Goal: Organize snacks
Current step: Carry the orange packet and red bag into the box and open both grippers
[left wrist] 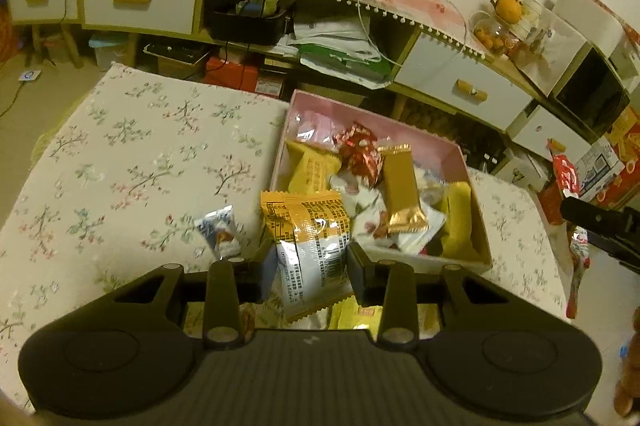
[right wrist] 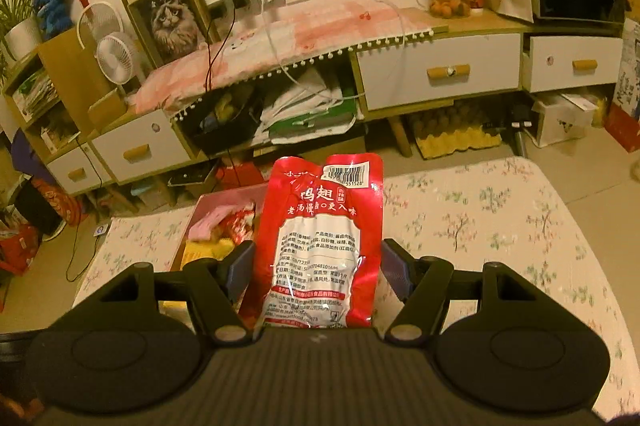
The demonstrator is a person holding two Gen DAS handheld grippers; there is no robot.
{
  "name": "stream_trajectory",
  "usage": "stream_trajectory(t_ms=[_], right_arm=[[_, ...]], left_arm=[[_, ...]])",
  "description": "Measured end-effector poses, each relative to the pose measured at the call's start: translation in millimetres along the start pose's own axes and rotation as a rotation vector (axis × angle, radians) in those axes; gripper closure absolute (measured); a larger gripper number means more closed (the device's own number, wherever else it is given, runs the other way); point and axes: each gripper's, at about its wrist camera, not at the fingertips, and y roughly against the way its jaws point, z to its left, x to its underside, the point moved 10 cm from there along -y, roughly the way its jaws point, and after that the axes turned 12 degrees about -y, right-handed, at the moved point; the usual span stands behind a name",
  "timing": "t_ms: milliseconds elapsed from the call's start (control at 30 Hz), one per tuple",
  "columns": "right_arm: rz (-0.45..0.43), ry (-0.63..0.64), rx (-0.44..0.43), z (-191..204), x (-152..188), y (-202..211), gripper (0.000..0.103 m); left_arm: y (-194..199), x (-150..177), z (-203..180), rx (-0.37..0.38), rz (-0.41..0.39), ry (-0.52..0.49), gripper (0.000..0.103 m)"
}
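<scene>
Box (left wrist: 456, 151) is the landmark. Left tool (left wrist: 308, 266), jaws clamped on an orange packet (left wrist: 308, 234), hangs at its near rim. Right tool (right wrist: 316, 266), gripping a red pouch (right wrist: 320, 234) lengthwise, lies right of box, farther off.

Orange-white packet (left wrist: 310, 246) and red pouch (right wrist: 320, 246) upright; pink box (left wrist: 456, 153) holds snacks.

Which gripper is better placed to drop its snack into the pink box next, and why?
Left. The left gripper holds its orange packet right at the pink box rim; the right gripper, gripping a red packet, sits further off.
</scene>
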Motion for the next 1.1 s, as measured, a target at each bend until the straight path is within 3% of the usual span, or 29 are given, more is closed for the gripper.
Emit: stream_trajectory(t_ms=[133, 333, 433, 600, 767, 867, 900, 1100], right_arm=[[0.001, -0.003, 0.022, -12.1, -7.5, -17.9, 0.039], [0.014, -0.073, 0.029, -26.9, -21.5, -52.6, 0.039], [0.03, 0.0, 0.003, -12.4, -17.8, -69.0, 0.039], [0.085, 0.087, -0.057, 10.6, -10.2, -91.7, 0.039], [0.126, 0.146, -0.025, 19.6, -1.1, -113.6, 0.039], [0.16, 0.125, -0.025, 15.9, 5.7, -125.5, 0.039], [0.162, 0.128, -0.02, 14.8, 6.5, -127.9, 0.039], [0.129, 0.063, -0.036, 6.9, -4.7, -140.3, 0.039]], left_arm=[[-9.2, -22.4, -1.0, 0.034, -0.018, 0.034, 0.06], [-37.7, -56.4, -29.8, 0.066, -0.043, -0.017, 0.06], [-61.0, -64.0, -49.1, 0.087, -0.029, -0.068, 0.06], [-86.9, -68.8, -59.8, 0.107, -0.013, -0.129, 0.06], [-111.0, -64.4, -60.7, 0.074, 0.02, -0.19, 0.06], [-123.5, -55.8, -56.4, 0.071, 0.046, -0.202, 0.063], [-126.1, -53.3, -55.5, 0.076, 0.056, -0.202, 0.07], [-130.1, -48.9, -52.5, 0.084, 0.065, -0.224, 0.069]])
